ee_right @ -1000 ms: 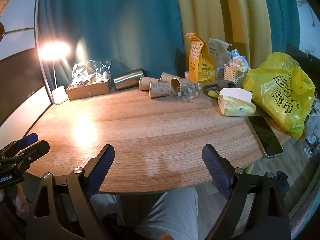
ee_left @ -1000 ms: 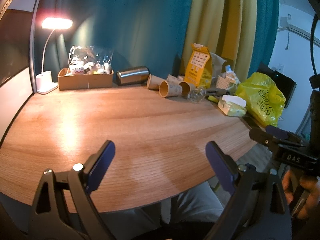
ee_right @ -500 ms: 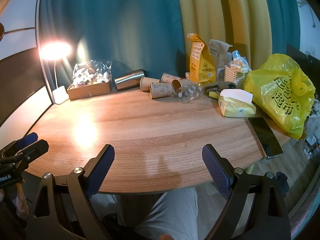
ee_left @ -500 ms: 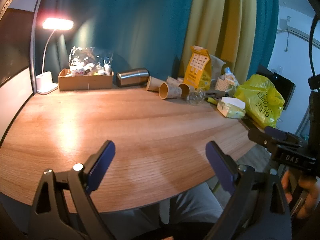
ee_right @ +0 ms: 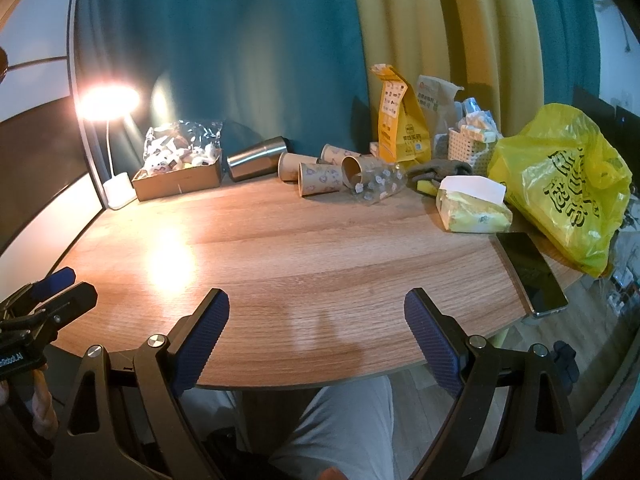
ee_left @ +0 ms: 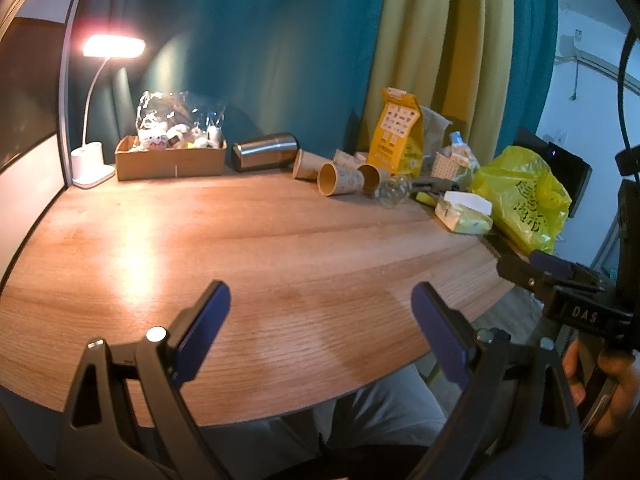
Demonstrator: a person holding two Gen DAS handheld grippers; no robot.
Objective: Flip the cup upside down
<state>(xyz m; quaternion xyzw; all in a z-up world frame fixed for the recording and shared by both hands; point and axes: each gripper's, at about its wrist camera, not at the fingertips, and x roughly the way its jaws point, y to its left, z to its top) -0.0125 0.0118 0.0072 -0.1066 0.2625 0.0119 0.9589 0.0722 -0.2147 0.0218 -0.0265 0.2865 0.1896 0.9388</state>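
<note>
Spreading across both views is a round wooden table [ee_right: 320,248] with a pale oak grain, backed by a teal curtain [ee_right: 224,60] and a mustard-yellow curtain [ee_right: 436,32]. A lit white desk lamp [ee_left: 114,46] at the far left throws a warm glare on the wood. Along the far edge lie a brown cardboard box of wrapped snacks [ee_right: 178,178], a steel tumbler on its side [ee_right: 258,158] and several printed paper cups [ee_right: 320,184], all tipped over on their sides, touching one another. Just right of them sit a clear plastic cup [ee_right: 378,186], a yellow standing pouch [ee_right: 398,120], a tissue pack [ee_right: 472,208], a yellow plastic bag [ee_right: 560,184] and a dark phone [ee_right: 530,272] at the table's rim. The left gripper [ee_left: 320,320] and right gripper [ee_right: 316,320] both hover over the near edge, blue-padded jaws spread wide with nothing between them, well apart from the cups.
</note>
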